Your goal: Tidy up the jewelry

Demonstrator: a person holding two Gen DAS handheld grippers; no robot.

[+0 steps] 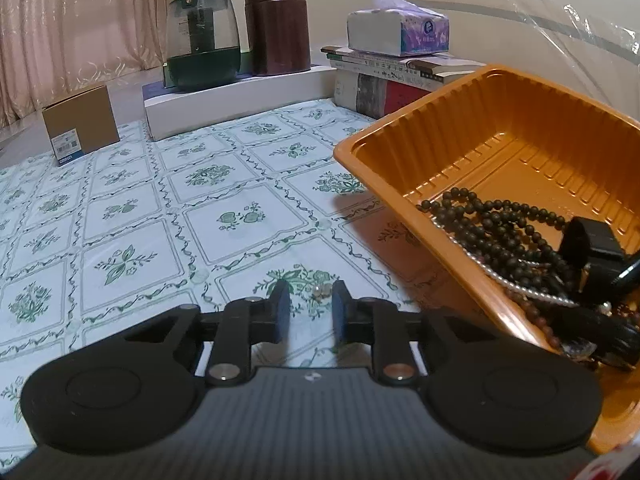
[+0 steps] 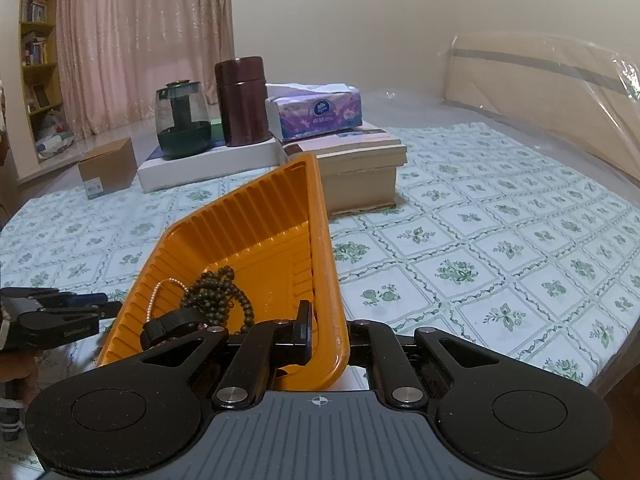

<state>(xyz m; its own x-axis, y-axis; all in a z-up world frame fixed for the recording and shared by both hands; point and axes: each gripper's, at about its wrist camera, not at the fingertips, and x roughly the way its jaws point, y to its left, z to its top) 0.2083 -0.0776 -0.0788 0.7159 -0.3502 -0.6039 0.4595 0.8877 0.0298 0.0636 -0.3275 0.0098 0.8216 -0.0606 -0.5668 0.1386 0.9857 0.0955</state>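
An orange plastic tray (image 1: pixel 500 136) is tilted above the table, its far end raised. It holds dark bead strings (image 1: pixel 496 232) and a pale pearl chain (image 1: pixel 532 292), heaped at the low end. In the right wrist view my right gripper (image 2: pixel 324 332) is shut on the tray's near rim (image 2: pixel 332 280), one finger inside and one outside; the beads (image 2: pixel 216 292) and pearl chain (image 2: pixel 164 286) lie inside. My left gripper (image 1: pixel 310 304) is open and empty, low over the tablecloth left of the tray. A small bead-like item (image 1: pixel 320 291) lies on the cloth between its fingertips.
A floral tablecloth (image 1: pixel 160 220) covers the table. At the back stand a cardboard box (image 1: pixel 80 124), a white box (image 1: pixel 224 104) bearing a green humidifier (image 1: pixel 202 40) and brown canister (image 1: pixel 276 24), and stacked books (image 1: pixel 392 80) under a tissue pack (image 1: pixel 400 30). Clear plastic sheeting (image 2: pixel 540 92) lies right.
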